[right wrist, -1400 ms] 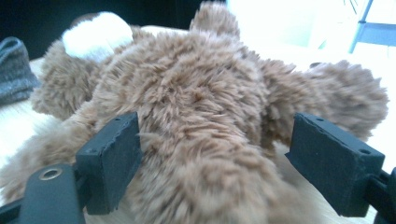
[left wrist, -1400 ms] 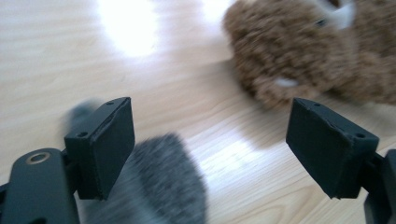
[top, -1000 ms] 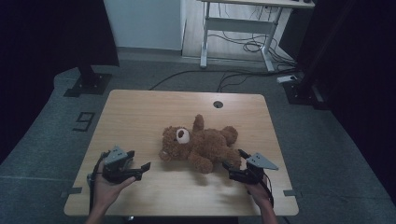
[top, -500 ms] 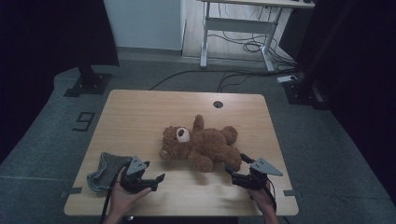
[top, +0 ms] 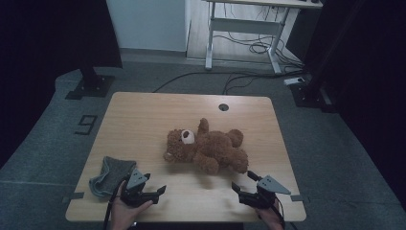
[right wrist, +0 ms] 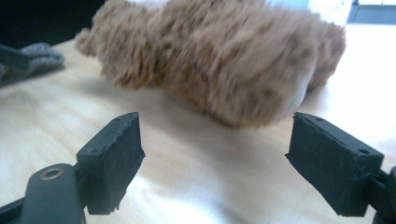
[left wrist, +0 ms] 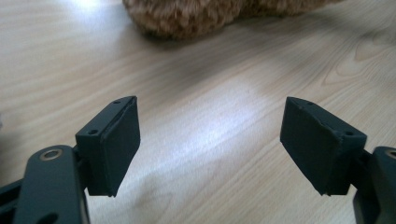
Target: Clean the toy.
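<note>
a light wooden desk [top: 143, 115] with a round cable hole [top: 223, 107] stands on grey carpet floor [top: 48, 143]. behind it a white wall [top: 143, 24] and a white-framed table [top: 244, 28] over loose black cables [top: 249, 48]. dark curtains [top: 43, 43] hang on both sides; the light is dim.
</note>
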Tool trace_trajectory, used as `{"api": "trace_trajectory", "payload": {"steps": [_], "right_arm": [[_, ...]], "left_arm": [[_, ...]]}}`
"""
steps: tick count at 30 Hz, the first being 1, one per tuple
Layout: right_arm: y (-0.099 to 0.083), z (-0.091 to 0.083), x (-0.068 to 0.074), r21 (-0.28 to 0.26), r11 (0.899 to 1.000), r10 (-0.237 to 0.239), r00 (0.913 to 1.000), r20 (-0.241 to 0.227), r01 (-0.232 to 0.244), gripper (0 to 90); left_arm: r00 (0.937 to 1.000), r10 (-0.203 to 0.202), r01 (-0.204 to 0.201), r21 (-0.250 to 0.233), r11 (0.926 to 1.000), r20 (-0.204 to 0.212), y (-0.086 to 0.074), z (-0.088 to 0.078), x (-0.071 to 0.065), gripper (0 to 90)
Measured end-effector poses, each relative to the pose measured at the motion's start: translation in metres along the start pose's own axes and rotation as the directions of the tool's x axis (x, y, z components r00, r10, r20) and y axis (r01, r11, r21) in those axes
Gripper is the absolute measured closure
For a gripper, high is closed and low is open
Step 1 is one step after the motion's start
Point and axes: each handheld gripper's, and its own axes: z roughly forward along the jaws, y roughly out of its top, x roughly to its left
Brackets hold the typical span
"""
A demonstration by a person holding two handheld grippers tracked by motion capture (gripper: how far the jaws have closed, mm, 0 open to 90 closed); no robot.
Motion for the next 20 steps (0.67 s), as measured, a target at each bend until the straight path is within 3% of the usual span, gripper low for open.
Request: {"api": "trace_trajectory", "payload": {"steps": [6, 20], "right_arm": [[-0.0101, -0.0036, 0.0037, 0.05, 0.999, -0.008, 0.9999, 0.008, 0.007, 16.9], [-0.0086, -0.0033, 0.0037, 0.063, 0.998, -0.016, 0.9998, 0.007, 0.015, 16.9]], "left_arm": [[0.9998, -0.02, 0.021, -0.01, 0.9997, 0.008, -0.0072, -0.0008, 0.0011, 20.4], [0.9993, -0.024, 0.026, -0.049, 0.9985, 0.029, -0.0016, -0.0074, -0.0004, 20.4]]}}
